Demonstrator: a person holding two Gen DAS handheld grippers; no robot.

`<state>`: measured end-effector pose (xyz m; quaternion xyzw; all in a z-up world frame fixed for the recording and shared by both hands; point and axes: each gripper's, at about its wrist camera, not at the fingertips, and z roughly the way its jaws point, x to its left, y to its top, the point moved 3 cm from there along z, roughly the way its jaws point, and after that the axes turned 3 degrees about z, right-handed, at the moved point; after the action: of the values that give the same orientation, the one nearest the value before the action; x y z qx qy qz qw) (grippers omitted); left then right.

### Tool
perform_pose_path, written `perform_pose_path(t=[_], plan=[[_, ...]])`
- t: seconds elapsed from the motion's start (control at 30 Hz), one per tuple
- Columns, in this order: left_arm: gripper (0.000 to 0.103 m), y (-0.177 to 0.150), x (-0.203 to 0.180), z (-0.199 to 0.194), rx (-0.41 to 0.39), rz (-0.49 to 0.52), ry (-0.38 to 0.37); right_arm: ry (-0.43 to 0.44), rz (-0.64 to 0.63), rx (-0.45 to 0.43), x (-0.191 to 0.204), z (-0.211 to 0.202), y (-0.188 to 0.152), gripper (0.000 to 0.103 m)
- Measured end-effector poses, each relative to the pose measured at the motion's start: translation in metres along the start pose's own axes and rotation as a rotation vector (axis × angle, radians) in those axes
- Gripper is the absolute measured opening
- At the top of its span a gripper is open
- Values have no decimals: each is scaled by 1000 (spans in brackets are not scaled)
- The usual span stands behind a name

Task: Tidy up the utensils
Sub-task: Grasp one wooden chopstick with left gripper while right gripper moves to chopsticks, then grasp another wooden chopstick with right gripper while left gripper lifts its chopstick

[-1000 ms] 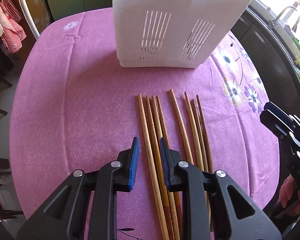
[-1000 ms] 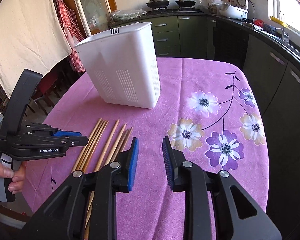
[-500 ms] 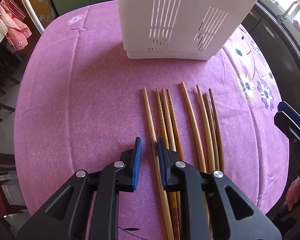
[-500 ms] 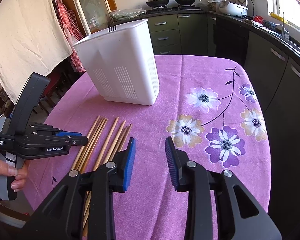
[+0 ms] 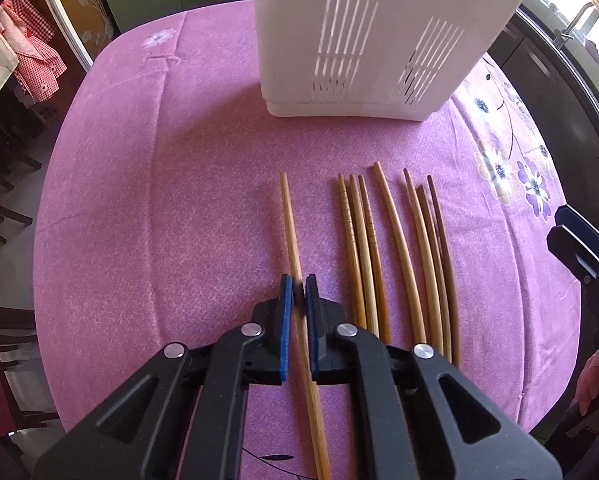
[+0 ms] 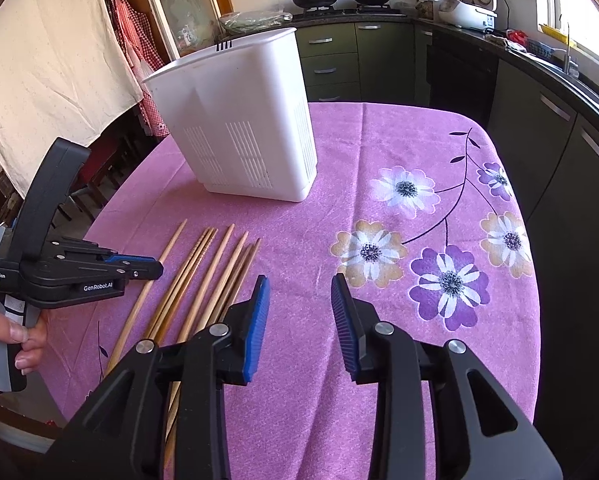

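Seemingly light, stiff and slippery, the single chopstick (image 5: 290, 232) nearest the white holder (image 5: 379, 32) is clamped mid-shaft by the left gripper (image 5: 298, 292), while the right gripper (image 6: 299, 304) is held apart, empty.

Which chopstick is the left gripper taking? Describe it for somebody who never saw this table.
Find the white slotted basket on the purple tablecloth. In front of it lies a row of wooden chopsticks. It is the pale chopstick at the left end, apart from the rest, between the blue pads of the left gripper.
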<state>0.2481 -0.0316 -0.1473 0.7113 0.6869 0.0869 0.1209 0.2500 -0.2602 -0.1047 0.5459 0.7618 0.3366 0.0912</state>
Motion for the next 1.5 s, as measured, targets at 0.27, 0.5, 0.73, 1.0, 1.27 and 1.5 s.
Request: perform_pose_path(t=[0.27,0.5,0.73,1.0,1.27,1.5], plan=[[7,-4,15,-54,-159,-2,-2,38,-12,65,14,11,5,32],[6,-17,24,-106,-320,15,1,78,-1,232,27,46,4,22],[6,-31,26,-137,-421,36,-4,75,7,335,42,70,1,14],[6,-43,29,-150,-482,50,-9,-18,-30,378,58,80,-1,14],[6,-49,30,-149,-483,68,-24,-130,-110,388,88,97,2,12],[6,-36,39,-118,-352,44,-50,-102,-92,356,95,94,3,6]])
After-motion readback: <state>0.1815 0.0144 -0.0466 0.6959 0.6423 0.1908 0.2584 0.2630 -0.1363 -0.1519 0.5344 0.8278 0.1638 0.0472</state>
